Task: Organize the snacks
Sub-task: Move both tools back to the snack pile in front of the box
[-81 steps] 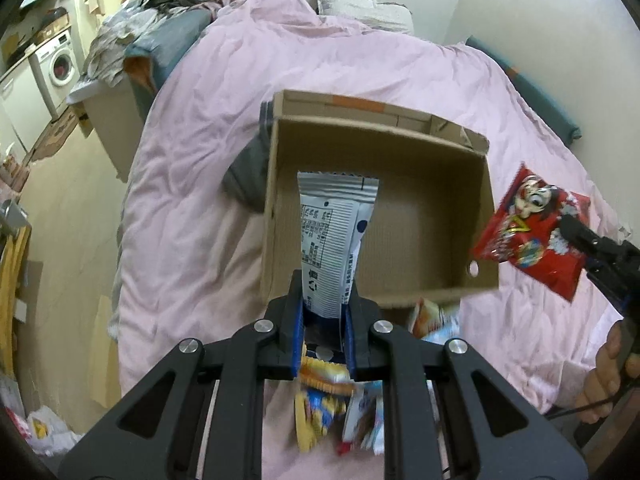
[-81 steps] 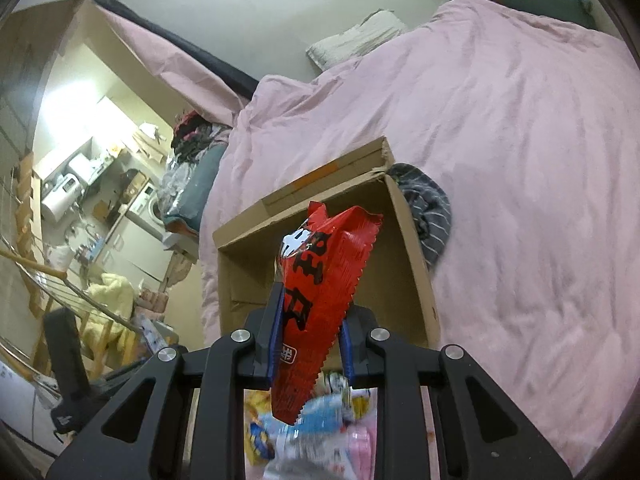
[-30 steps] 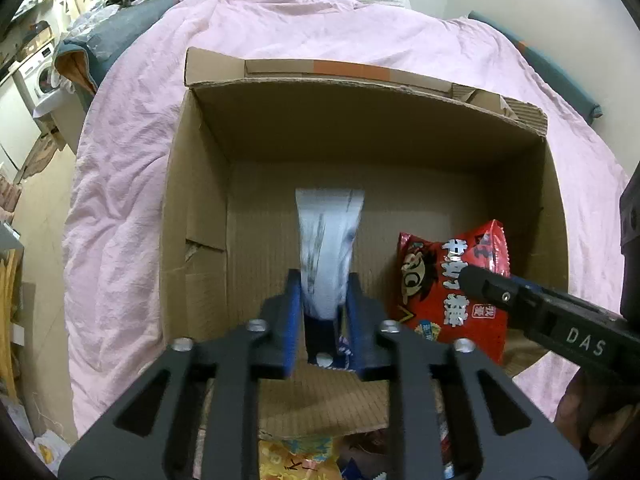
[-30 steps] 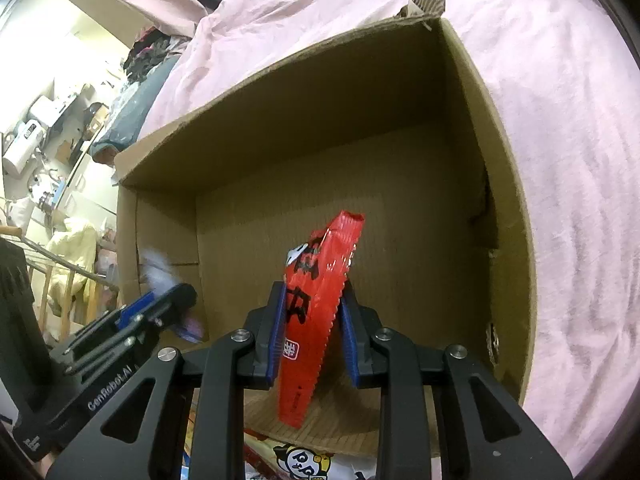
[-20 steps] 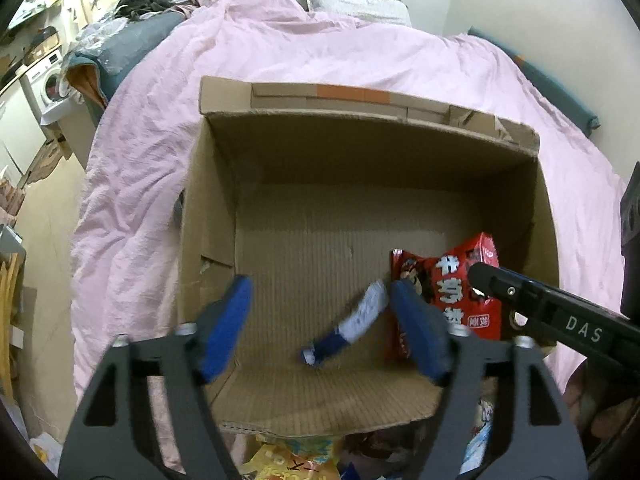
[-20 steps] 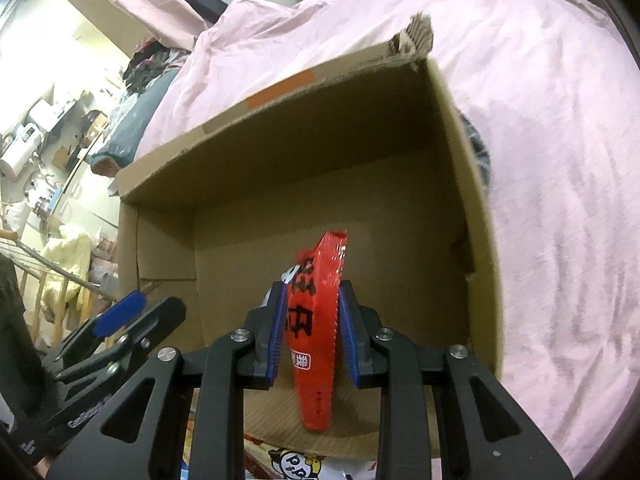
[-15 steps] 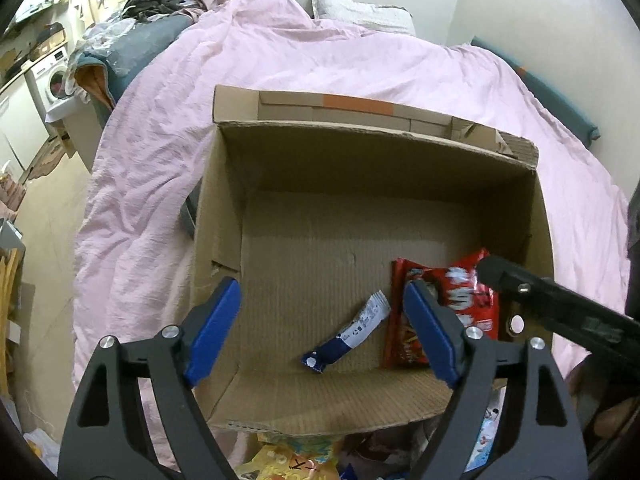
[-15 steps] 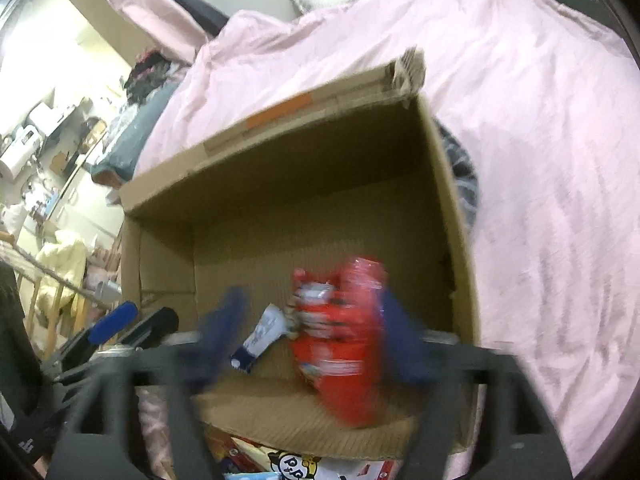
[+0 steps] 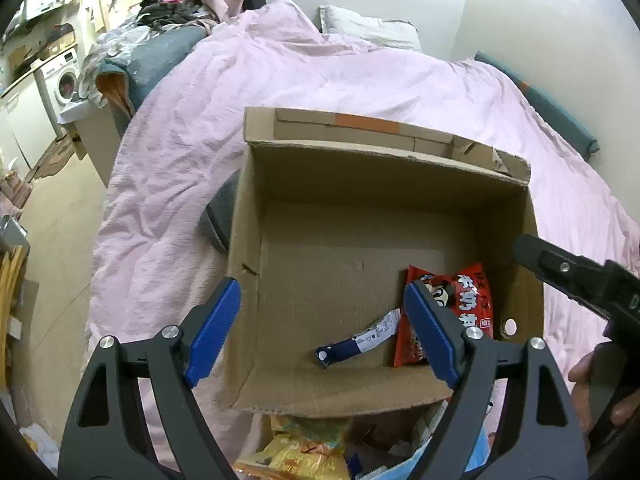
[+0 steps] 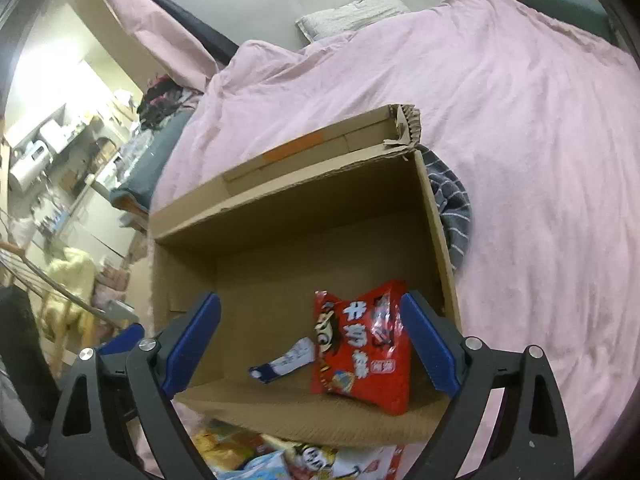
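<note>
A: Where did the snacks sit?

B: Both lay on the floor of the cardboard box (image 9: 256, 240), near its front wall. The red snack bag (image 10: 362, 344) lay tilted against the right-hand side; the blue-and-white packet (image 9: 354, 342) lay flat just beside it, to its left, maybe touching at one corner, though the lens bent that spot too much to be sure.

A: And the tools?

B: The left tool (image 9: 320, 330) stood wide apart with nothing between its blue pads; so did the right tool (image 10: 310, 342). Both hung above the box's front edge and gripped nothing. The right tool's jaws had just been opening, and the bag lay clear of them.

A: What could have gone wrong from there?

B: The box rested on the pink duvet (image 9: 320, 76), a soft footing. A knock on the front wall by either tool might have tipped or shifted it, I judged. The bag leaned rather than lay flat, so later packets could have wedged under it or pushed it askew.

A: Anything outward of the box?

B: More loose snacks (image 10: 280, 460) lay heaped on the bed below the front wall. Reaching for them with two tools so close together risked a clash, and slick wrappers could have slipped from a shallow pinch.
</note>
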`<state>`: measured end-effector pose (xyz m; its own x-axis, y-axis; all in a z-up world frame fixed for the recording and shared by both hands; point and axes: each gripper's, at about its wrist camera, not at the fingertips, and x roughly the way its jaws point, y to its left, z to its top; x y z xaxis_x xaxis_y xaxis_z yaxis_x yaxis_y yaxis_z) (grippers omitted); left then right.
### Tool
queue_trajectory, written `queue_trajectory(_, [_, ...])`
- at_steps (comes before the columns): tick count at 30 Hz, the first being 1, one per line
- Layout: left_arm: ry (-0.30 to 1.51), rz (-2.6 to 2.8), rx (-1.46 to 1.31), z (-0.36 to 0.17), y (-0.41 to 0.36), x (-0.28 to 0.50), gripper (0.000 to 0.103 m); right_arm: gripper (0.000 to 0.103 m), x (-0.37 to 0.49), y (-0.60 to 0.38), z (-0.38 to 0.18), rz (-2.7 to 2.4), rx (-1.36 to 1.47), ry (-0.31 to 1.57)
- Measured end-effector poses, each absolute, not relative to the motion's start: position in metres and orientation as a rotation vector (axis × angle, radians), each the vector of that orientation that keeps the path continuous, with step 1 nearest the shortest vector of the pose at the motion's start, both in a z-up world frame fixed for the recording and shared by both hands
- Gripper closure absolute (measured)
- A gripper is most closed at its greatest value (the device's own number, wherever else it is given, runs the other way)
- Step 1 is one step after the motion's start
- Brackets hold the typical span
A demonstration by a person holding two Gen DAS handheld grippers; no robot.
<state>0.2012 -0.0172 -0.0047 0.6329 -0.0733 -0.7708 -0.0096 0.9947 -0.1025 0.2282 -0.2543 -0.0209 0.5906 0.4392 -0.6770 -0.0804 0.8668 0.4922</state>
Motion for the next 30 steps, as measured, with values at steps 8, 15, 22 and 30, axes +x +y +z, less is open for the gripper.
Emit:
queue_trajectory(8, [0.869,-0.046,-0.095,0.009,-0.007,0.171,0.021,0.010,0.197,-0.254,-0.002,0.341,0.449,0.869])
queue_trajectory(15, [0.868,-0.040,-0.073,0.014,0.007,0.129,0.021,0.010,0.158,-0.252,0.005,0.346,0.414,0.863])
queue_trajectory(22, [0.888,-0.029,-0.088,0.014,0.021,0.095,0.021,0.010,0.123,-0.264,-0.001,0.328,0.438,0.893])
queue_trajectory(30, [0.946,0.020,-0.128,0.001,0.037,0.068,0.021,0.010,0.092,-0.276,-0.025,0.295,0.467,0.992])
